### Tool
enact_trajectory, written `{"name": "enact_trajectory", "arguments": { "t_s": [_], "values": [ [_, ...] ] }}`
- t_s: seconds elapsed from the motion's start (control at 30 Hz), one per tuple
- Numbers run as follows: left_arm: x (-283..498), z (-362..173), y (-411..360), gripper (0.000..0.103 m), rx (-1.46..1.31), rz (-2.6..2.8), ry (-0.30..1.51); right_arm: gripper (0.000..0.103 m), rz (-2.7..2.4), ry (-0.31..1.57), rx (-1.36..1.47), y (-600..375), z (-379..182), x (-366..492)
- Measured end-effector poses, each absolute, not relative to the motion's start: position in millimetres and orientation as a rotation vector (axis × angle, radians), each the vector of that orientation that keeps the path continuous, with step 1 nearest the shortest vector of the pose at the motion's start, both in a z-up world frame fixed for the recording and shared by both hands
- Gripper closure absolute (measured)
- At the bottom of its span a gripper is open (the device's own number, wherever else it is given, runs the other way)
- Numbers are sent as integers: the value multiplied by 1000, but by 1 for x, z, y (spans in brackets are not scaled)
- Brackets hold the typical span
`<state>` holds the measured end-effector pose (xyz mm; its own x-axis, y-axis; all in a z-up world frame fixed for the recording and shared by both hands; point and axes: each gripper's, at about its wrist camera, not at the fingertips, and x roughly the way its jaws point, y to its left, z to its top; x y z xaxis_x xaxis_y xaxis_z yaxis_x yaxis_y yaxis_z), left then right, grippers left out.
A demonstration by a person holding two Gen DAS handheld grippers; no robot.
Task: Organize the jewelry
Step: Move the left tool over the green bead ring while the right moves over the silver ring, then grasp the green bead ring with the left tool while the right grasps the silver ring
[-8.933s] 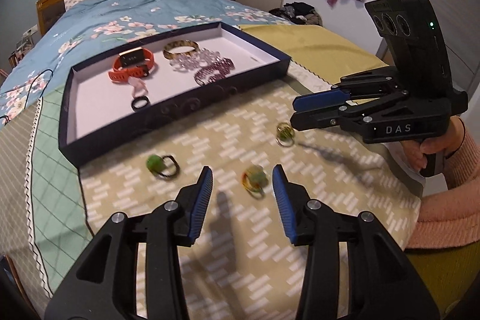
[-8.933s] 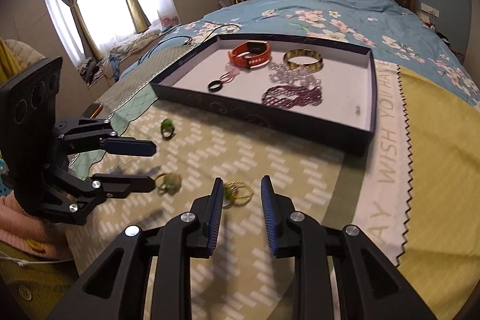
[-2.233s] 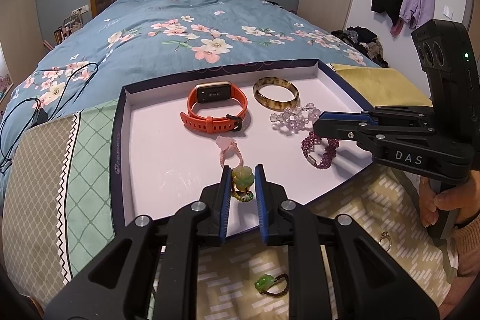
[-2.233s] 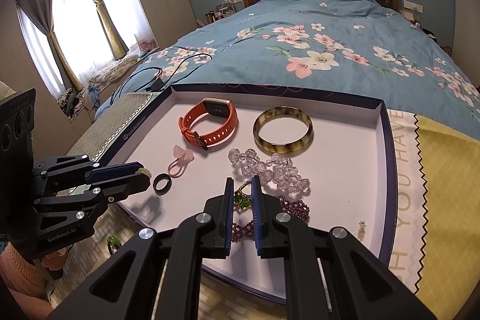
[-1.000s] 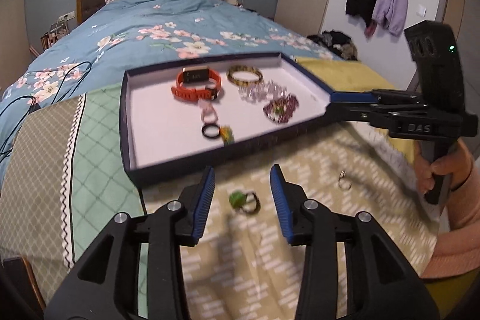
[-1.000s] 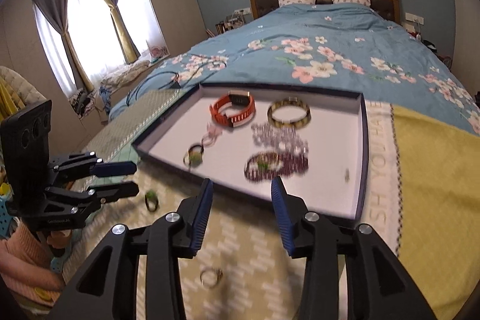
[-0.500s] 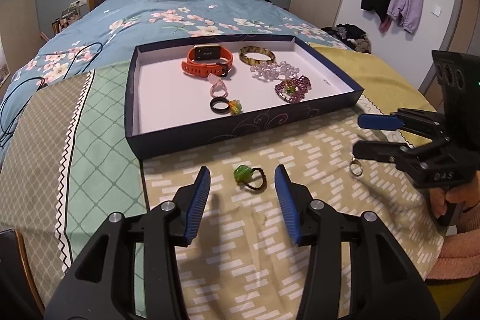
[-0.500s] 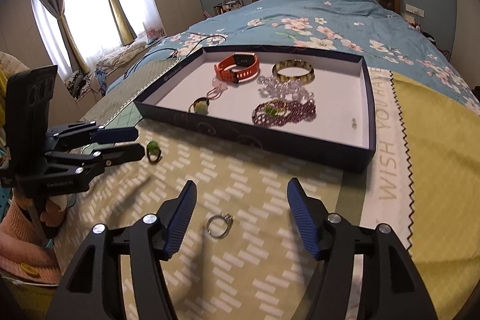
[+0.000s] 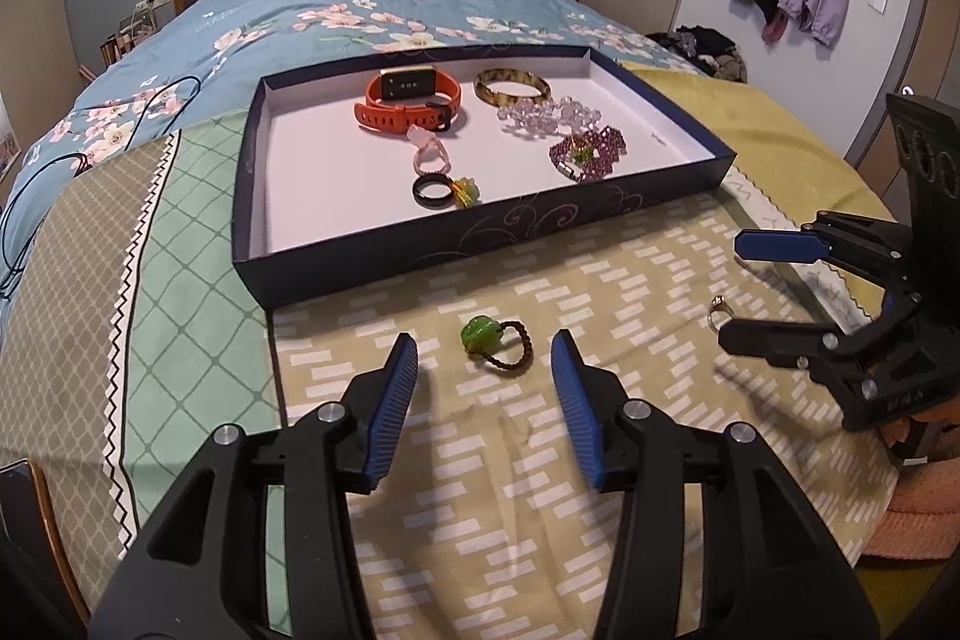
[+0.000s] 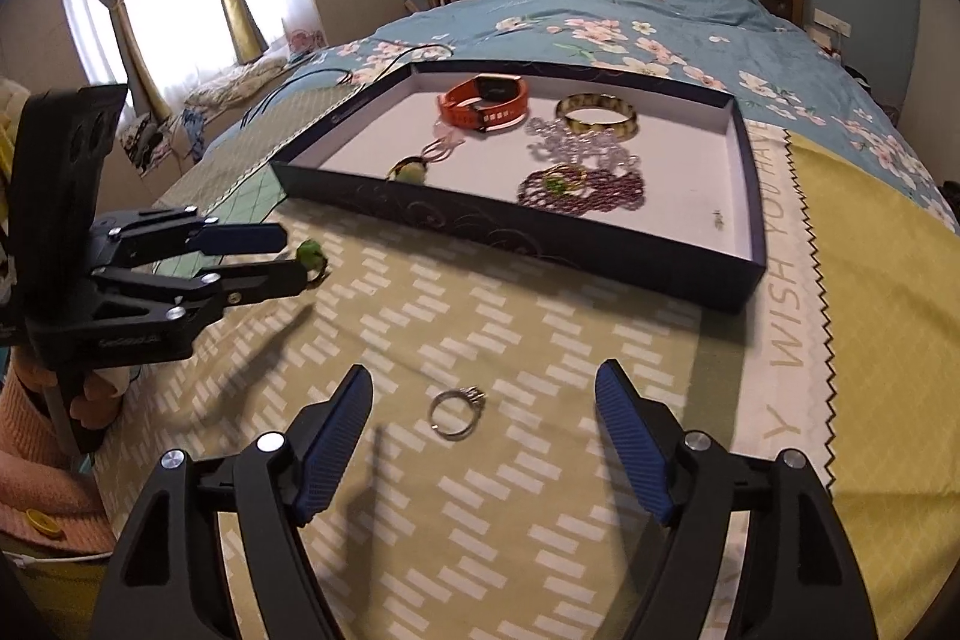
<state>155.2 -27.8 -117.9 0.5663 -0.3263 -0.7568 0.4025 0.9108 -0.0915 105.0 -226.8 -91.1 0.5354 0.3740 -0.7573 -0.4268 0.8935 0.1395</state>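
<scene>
Left wrist view: two rings lie outside the tray (image 9: 660,196) on the bed: a green ring (image 9: 495,343) between the left hand-held gripper's (image 9: 485,361) apart jaws, a silver ring (image 10: 457,412) between the right hand-held gripper's (image 10: 483,403) opening jaws; tray at 12 o'clock.

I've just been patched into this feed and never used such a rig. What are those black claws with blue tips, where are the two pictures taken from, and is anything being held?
There is no robot: a person holds a hand-held gripper in each hand, with a camera on each looking along its blue pads. The left hand-held gripper is open around a green bead ring on the patterned cloth, not touching it. The right hand-held gripper is opening over a silver ring, also loose on the cloth. Each view shows the other gripper at its edge. Behind lies a dark tray holding an orange watch, a bangle and beaded bracelets. Nothing is held.
</scene>
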Motion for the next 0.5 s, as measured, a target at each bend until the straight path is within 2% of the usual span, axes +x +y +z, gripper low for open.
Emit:
{"name": "enact_trajectory", "arguments": {
  "t_s": [0.13, 0.3, 0.37, 0.5],
  "values": [
    [160, -121, -31, 61, 98, -433, 886, 35, 497, 905, -91, -218, -94, 102],
    [162, -122, -32, 63, 94, -440, 893, 51, 499, 905, -109, -216, -93, 99],
    [163, -122, -32, 64, 89, -441, 895, 52, 496, 905, -109, -216, -93, 99],
    [163, -122, -32, 65, 89, -441, 894, 60, 498, 907, -117, -217, -93, 98]
  ]
}}
